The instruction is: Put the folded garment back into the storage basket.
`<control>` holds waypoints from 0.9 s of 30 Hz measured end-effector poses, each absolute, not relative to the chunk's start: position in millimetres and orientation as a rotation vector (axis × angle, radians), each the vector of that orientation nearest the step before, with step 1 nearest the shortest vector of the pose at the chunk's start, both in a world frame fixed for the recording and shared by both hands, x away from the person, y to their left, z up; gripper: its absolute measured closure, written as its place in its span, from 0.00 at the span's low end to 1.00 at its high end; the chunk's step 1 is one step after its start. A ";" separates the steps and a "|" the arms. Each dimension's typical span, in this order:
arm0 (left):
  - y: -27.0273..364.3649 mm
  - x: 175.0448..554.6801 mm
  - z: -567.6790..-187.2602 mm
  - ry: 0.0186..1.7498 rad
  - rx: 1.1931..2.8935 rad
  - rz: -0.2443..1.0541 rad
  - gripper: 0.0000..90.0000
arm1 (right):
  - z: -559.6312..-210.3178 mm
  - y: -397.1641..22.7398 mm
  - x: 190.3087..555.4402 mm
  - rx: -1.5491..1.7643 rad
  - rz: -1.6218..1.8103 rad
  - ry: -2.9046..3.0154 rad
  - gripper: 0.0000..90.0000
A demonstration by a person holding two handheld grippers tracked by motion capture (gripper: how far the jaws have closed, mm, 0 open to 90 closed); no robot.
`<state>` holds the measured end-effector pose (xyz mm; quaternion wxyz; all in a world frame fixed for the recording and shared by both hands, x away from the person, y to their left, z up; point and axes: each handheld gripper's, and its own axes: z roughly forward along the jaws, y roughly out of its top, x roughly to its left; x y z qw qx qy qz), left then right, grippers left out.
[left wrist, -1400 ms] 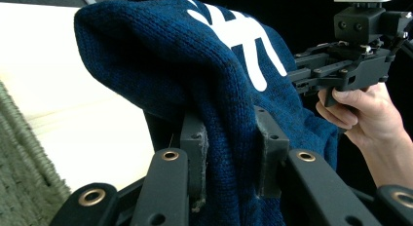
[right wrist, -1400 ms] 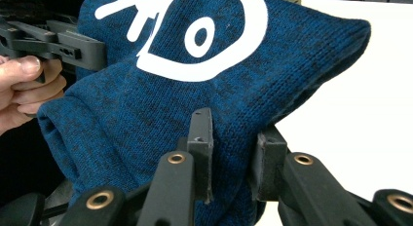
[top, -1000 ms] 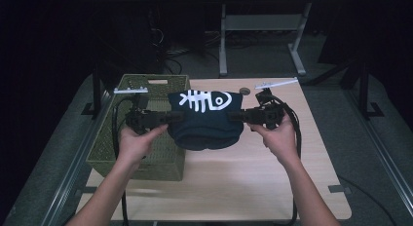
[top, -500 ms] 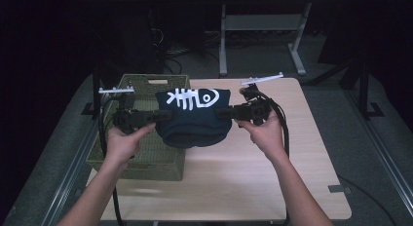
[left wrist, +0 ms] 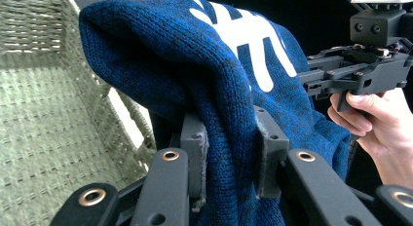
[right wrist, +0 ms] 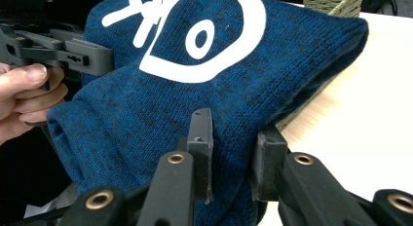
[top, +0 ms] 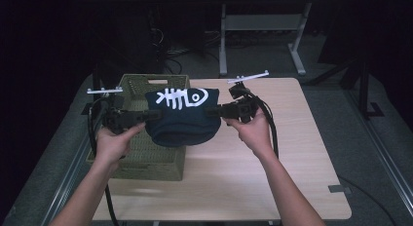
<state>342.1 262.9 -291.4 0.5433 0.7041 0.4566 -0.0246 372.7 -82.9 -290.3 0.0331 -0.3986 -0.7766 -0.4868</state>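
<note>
A folded dark blue knit garment (top: pixel 182 116) with a white fish-bone print hangs in the air between both grippers, over the right edge of an olive woven basket (top: pixel 141 158). My left gripper (top: pixel 148 115) is shut on the garment's left edge, and its pads pinch the blue knit (left wrist: pixel 229 153) in the left gripper view. My right gripper (top: pixel 210 110) is shut on the right edge, with the fabric (right wrist: pixel 195 89) squeezed between its jaws in the right gripper view.
The basket (left wrist: pixel 44 114) stands at the left of a light wooden table (top: pixel 272 172), and its inside looks bare. Bare tabletop (right wrist: pixel 360 119) lies to the right of the garment. Dark floor, cables and a metal frame (top: pixel 263 26) are behind the table.
Both grippers have carried the garment to the left, from over the table's middle to partly over the basket, and lifted it a little.
</note>
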 end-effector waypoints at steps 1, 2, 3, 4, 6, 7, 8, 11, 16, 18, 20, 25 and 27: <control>264.8 342.4 -291.6 1.087 1.670 -0.059 0.79 | -290.3 -81.0 373.3 -1.226 -1.497 -2.387 0.82; 266.6 342.7 -291.7 1.089 1.670 -0.058 0.79 | -290.5 -79.2 374.0 -1.222 -1.498 -2.392 0.82; 268.0 342.8 -291.9 1.092 1.669 -0.057 0.80 | -290.2 -77.3 374.4 -1.223 -1.496 -2.393 0.82; 270.4 343.0 -292.2 1.095 1.666 -0.058 0.80 | -290.2 -75.9 374.8 -1.222 -1.495 -2.392 0.82; 274.1 343.2 -292.6 1.102 1.664 -0.058 0.80 | -290.2 -71.0 375.7 -1.217 -1.492 -2.397 0.82; 276.0 343.4 -293.2 1.104 1.660 -0.062 0.80 | -290.2 -67.4 375.8 -1.216 -1.491 -2.402 0.82; 278.1 343.8 -293.6 1.107 1.659 -0.062 0.80 | -290.2 -67.4 375.8 -1.216 -1.491 -2.402 0.82; 283.7 344.7 -293.8 1.116 1.656 -0.059 0.80 | -290.1 -61.1 376.8 -1.213 -1.484 -2.407 0.82; 293.4 346.1 -294.4 1.139 1.641 -0.054 0.80 | -290.1 -48.9 380.7 -1.217 -1.488 -2.408 0.82; 298.5 347.1 -294.9 1.138 1.642 -0.047 0.79 | -290.1 -42.1 382.8 -1.217 -1.486 -2.409 0.82; 302.7 347.4 -295.2 1.144 1.639 -0.043 0.79 | -290.3 -40.0 383.9 -1.213 -1.483 -2.409 0.82; 314.4 347.5 -295.1 1.162 1.628 -0.030 0.79 | -290.9 -28.6 386.6 -1.209 -1.490 -2.406 0.82; 318.9 347.2 -295.3 1.171 1.623 -0.026 0.79 | -291.4 -23.4 387.7 -1.199 -1.487 -2.411 0.82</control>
